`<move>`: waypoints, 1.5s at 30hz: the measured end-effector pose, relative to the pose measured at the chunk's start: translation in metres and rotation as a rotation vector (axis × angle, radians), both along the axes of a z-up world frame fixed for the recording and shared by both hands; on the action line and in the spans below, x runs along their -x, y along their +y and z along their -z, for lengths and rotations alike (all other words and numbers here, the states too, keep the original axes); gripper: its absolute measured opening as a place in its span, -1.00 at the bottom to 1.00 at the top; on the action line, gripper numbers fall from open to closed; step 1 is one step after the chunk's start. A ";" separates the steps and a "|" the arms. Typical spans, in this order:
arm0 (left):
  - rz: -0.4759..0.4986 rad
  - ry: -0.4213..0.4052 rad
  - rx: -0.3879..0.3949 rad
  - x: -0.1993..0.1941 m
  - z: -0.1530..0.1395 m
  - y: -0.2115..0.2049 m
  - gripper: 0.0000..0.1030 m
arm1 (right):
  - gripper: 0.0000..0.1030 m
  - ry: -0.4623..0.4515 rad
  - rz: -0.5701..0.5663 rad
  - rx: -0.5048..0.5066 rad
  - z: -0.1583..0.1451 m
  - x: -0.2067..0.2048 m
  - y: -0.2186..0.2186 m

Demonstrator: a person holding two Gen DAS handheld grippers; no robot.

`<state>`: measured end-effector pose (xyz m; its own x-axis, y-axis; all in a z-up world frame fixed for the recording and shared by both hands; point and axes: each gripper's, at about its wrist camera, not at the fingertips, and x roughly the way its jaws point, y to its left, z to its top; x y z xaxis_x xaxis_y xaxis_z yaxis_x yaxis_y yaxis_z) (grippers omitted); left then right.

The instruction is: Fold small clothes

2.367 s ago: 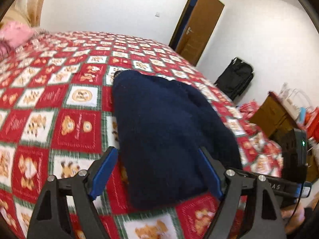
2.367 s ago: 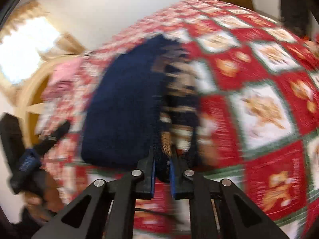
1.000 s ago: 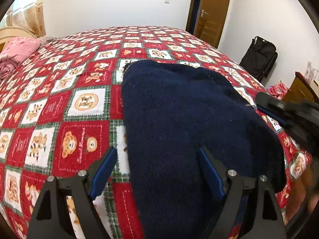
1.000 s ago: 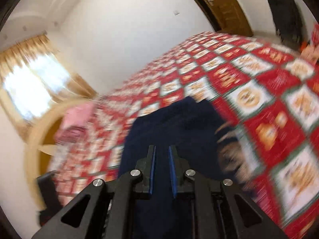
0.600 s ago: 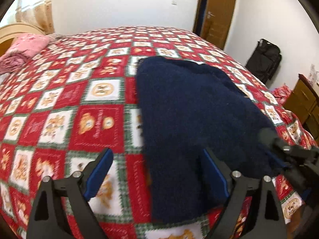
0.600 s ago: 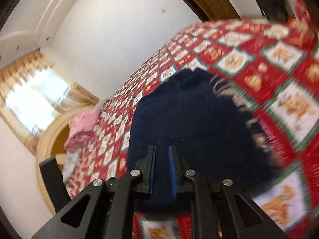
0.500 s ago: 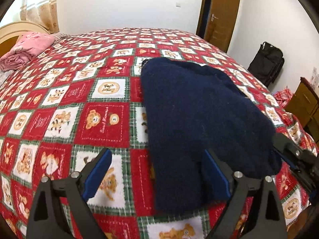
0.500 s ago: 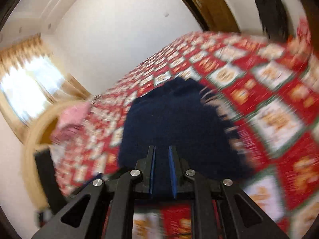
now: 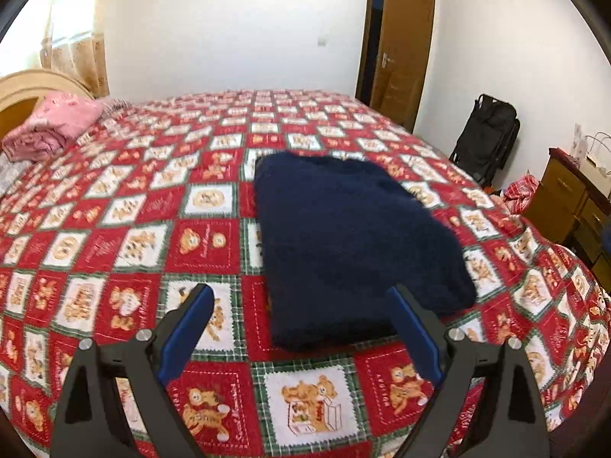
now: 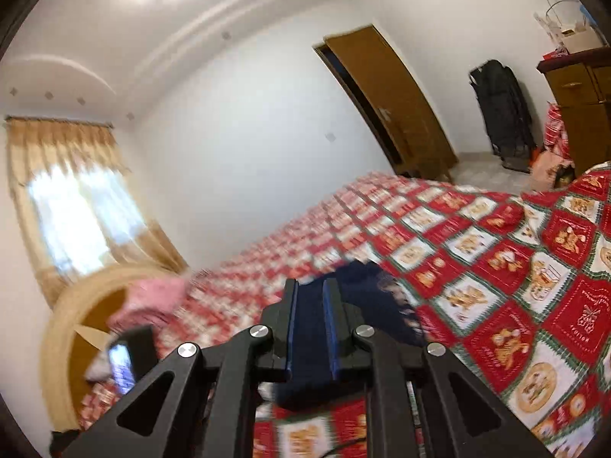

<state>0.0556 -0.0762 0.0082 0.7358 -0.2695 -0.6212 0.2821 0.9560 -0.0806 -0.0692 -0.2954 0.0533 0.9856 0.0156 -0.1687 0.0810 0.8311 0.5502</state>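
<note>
Folded navy sweater flat on red patchwork bedspread. My left gripper spread wide above near edge, empty. My right gripper nearly closed; grip indeterminate.

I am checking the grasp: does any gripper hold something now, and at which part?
Left gripper is open and holds nothing. Right gripper is nearly shut with the navy garment seen between its fingers; whether it grips cannot be told.
</note>
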 end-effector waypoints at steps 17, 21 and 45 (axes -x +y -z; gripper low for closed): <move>0.002 -0.160 -0.048 0.047 -0.037 0.011 0.95 | -0.73 0.166 0.011 0.292 -0.075 0.036 0.019; -0.015 -0.159 -0.053 0.039 -0.028 0.014 0.95 | -0.73 0.336 0.040 0.287 -0.026 -0.004 0.012; -0.042 -0.006 -0.150 -0.066 0.010 0.006 1.00 | 0.03 0.479 -0.161 0.000 0.057 -0.144 -0.033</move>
<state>0.1215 -0.0701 -0.0016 0.7482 -0.1431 -0.6479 0.2418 0.9681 0.0654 0.0748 -0.3285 -0.0032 0.7825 0.1606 -0.6016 0.1956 0.8538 0.4824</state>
